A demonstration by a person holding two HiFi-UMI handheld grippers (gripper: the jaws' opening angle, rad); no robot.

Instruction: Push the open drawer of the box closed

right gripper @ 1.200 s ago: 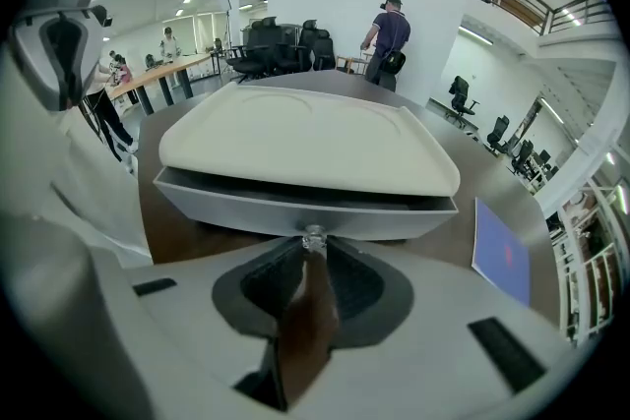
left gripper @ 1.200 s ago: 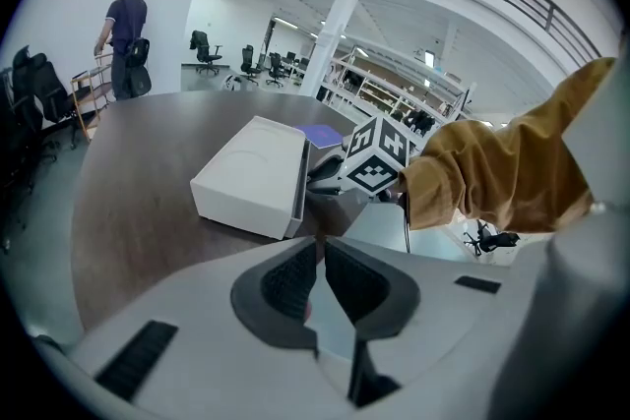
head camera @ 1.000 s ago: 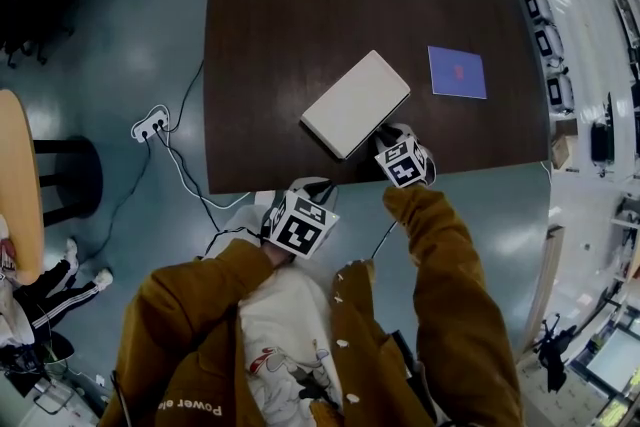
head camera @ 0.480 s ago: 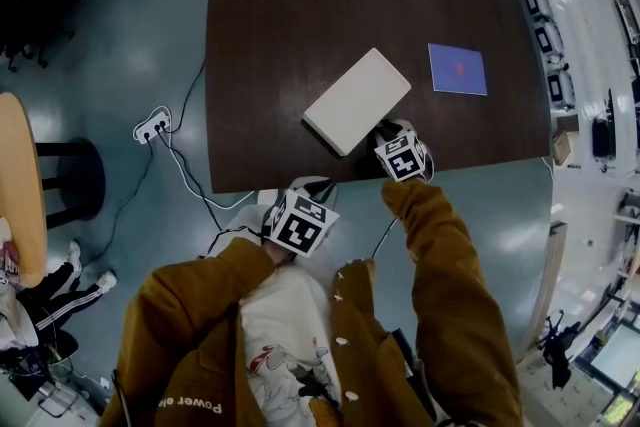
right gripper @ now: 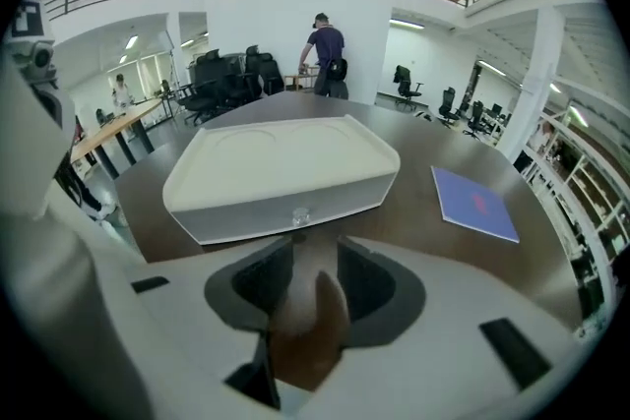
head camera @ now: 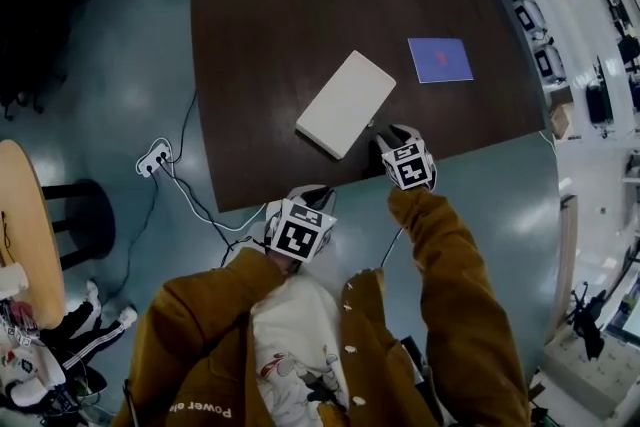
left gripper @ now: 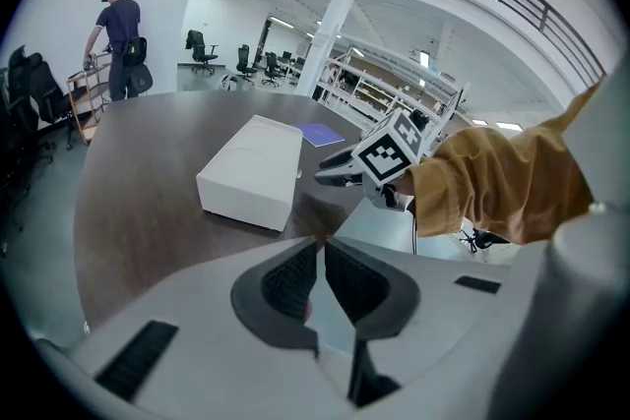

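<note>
The white box [head camera: 345, 103] lies askew on the dark brown table [head camera: 260, 35]. In the right gripper view its drawer front [right gripper: 285, 202] sits flush with the box, with a small knob [right gripper: 300, 214] at the middle. My right gripper [head camera: 383, 135] is at that end of the box, jaws opening with nothing between them, and the knob is just ahead of the tips [right gripper: 315, 256]. My left gripper [head camera: 308, 193] hangs off the table's near edge, away from the box [left gripper: 251, 172]; its pads [left gripper: 295, 275] are together and empty.
A blue sheet [head camera: 440, 59] lies flat on the table to the right of the box. A power strip [head camera: 152, 158] with cables lies on the floor at the left. Office chairs and a standing person [right gripper: 325, 49] are beyond the table's far edge.
The head view has swung, so the table sits a little differently in frame. My right gripper stays at the box's near end. The left gripper has not moved.
</note>
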